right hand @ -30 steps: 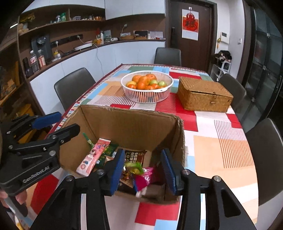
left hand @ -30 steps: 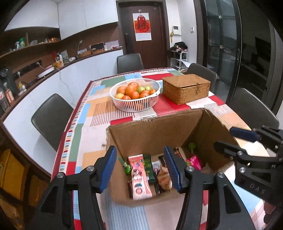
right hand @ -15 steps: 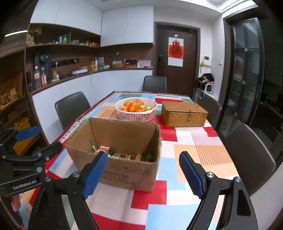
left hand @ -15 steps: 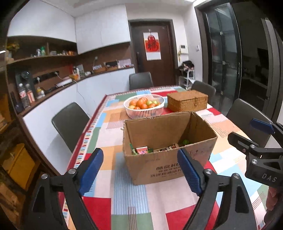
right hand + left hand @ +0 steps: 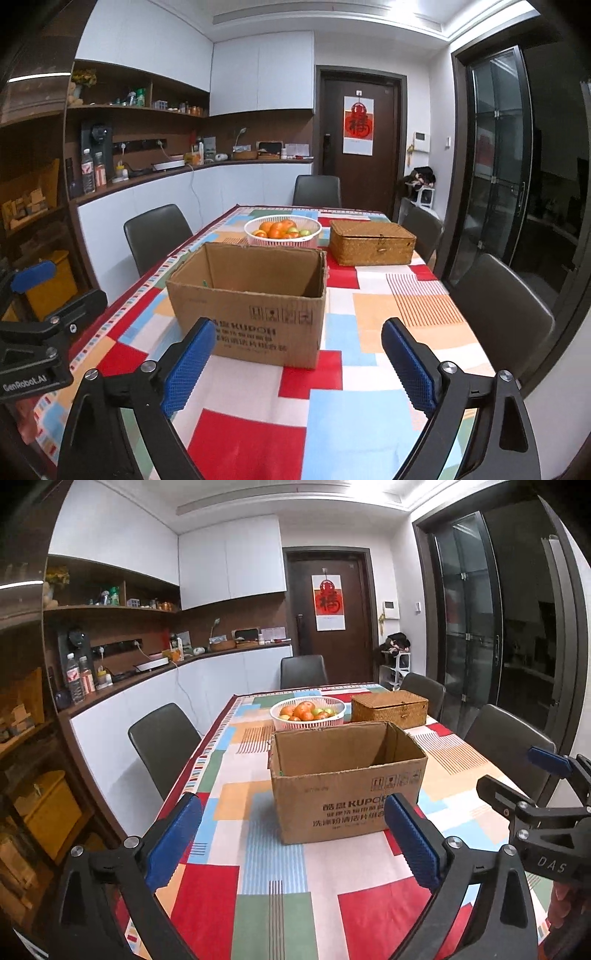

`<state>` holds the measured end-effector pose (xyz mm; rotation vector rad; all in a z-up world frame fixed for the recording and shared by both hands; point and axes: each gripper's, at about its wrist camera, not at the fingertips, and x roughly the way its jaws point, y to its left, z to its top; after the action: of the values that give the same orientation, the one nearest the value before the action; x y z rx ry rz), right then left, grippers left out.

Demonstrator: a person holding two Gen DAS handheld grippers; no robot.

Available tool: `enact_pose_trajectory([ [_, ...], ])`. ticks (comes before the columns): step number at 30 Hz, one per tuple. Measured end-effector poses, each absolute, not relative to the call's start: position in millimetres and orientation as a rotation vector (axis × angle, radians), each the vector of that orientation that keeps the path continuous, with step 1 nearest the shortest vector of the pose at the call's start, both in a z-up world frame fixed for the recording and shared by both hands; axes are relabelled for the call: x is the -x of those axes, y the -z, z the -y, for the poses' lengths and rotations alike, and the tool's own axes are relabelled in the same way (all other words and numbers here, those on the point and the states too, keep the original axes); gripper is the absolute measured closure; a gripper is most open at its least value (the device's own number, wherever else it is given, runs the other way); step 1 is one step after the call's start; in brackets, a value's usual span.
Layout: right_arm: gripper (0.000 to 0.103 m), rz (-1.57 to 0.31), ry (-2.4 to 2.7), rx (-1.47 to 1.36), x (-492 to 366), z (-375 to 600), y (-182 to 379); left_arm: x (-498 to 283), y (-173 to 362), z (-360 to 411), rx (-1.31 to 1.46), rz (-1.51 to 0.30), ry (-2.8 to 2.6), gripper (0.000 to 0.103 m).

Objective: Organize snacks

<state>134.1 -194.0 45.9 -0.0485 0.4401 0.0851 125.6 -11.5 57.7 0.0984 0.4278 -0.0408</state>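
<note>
An open cardboard box (image 5: 347,779) stands on the checked tablecloth; it also shows in the right wrist view (image 5: 251,302). Its contents are hidden below the rim from here. My left gripper (image 5: 291,834) is open and empty, held back from the box's near side. My right gripper (image 5: 299,362) is open and empty, also back from the box. The right gripper shows at the right edge of the left wrist view (image 5: 543,797); the left gripper shows at the left edge of the right wrist view (image 5: 40,325).
Behind the box stand a white basket of fruit (image 5: 307,712) and a closed wicker box (image 5: 389,707). Dark chairs (image 5: 162,738) surround the table (image 5: 258,878). A counter and shelves run along the left wall; a glass door is at right.
Both grippers have pulled up and back from inside the box and opened wider. The snacks seen in the box earlier are now hidden by its walls.
</note>
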Motion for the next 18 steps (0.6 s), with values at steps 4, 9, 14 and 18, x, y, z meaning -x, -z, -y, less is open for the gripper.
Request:
enact_pose_trajectory([
  [4, 0.011, -0.427, -0.079, 0.058, -119.6, 193.7, -41.0, -113.3, -54.6, 12.7, -0.101, -0.417, 0.028, 0.0],
  [9, 0.011, -0.421, -0.07, 0.048, -109.8, 197.8, -36.7, -100.8, -49.9, 14.4, -0.099, -0.412, 0.017, 0.0],
  [14, 0.011, -0.413, -0.065, 0.034, -102.0, 200.9, -30.8, -92.7, -43.4, 14.8, -0.086, -0.416, 0.012, 0.0],
  [18, 0.011, -0.42, -0.061, 0.028, -98.5, 201.9, -24.6, -88.6, -38.4, 16.2, -0.092, -0.423, -0.001, 0.0],
])
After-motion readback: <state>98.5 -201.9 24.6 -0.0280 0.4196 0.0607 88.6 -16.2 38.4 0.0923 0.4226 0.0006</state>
